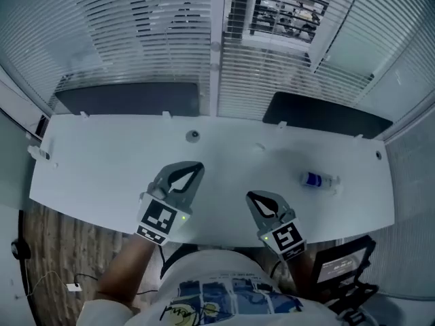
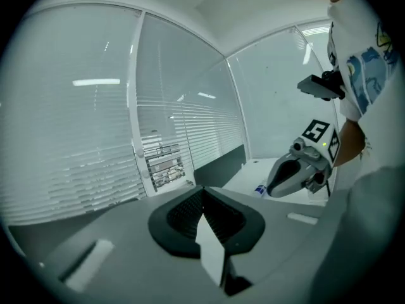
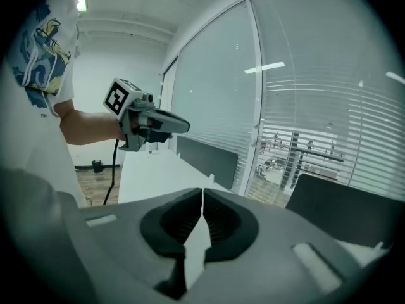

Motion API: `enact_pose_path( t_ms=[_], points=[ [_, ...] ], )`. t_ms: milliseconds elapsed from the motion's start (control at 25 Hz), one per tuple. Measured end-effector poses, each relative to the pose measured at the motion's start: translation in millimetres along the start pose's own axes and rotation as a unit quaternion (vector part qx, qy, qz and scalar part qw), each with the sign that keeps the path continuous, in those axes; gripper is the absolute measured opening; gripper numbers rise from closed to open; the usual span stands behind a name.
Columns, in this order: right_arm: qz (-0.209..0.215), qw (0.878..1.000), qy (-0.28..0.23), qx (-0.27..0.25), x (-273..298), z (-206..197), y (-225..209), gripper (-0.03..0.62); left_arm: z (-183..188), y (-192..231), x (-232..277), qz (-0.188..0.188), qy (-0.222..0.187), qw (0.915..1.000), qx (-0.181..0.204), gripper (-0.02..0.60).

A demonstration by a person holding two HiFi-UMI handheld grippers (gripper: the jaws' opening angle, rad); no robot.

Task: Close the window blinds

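Note:
White slatted window blinds [image 1: 136, 26] hang behind the desk; through the slats [image 1: 285, 12] at the upper middle an office beyond shows. My left gripper [image 1: 185, 174] hovers over the desk's front half, shut with nothing in it. To its right my right gripper [image 1: 261, 200] is also shut and empty. In the left gripper view the jaws [image 2: 204, 192] meet tip to tip, facing the blinds [image 2: 190, 132], with the right gripper [image 2: 273, 187] off to the right. In the right gripper view the closed jaws [image 3: 202, 195] face the blinds [image 3: 316, 106]; the left gripper [image 3: 182, 125] is held at the left.
The white desk [image 1: 102, 161] runs the window's width. A small bottle with a blue label [image 1: 319, 180] lies at its right. Two dark panels [image 1: 129, 99] [image 1: 326, 117] stand along the back edge. A round fitting [image 1: 194, 136] sits mid-desk. A chair [image 1: 346, 263] is at lower right.

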State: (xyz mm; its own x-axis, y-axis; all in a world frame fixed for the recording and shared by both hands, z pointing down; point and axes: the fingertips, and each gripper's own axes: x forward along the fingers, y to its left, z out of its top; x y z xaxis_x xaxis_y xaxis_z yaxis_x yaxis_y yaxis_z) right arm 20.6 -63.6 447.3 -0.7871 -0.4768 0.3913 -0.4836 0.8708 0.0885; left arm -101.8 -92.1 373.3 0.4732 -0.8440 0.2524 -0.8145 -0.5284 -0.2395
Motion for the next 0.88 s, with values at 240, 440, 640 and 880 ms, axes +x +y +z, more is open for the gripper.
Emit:
enact_pose_path(
  t_ms=[240,440,640,880],
  points=[
    [-0.045,0.999,0.012,0.017,8,0,-2,0.006,15,85,44,0.037,0.013,0.9943,0.099,0.048],
    [-0.079,0.996,0.027,0.039,3,-13,-14,0.006,23,140,95,0.06,0.035,0.9842,0.163,0.06],
    [-0.111,0.991,0.04,0.061,-6,-29,-27,0.006,35,168,150,0.062,0.044,0.9704,0.229,0.066],
    [-0.142,0.985,0.052,0.078,-18,-39,-32,0.006,46,191,199,0.078,0.055,0.949,0.3,0.087]
  ],
)
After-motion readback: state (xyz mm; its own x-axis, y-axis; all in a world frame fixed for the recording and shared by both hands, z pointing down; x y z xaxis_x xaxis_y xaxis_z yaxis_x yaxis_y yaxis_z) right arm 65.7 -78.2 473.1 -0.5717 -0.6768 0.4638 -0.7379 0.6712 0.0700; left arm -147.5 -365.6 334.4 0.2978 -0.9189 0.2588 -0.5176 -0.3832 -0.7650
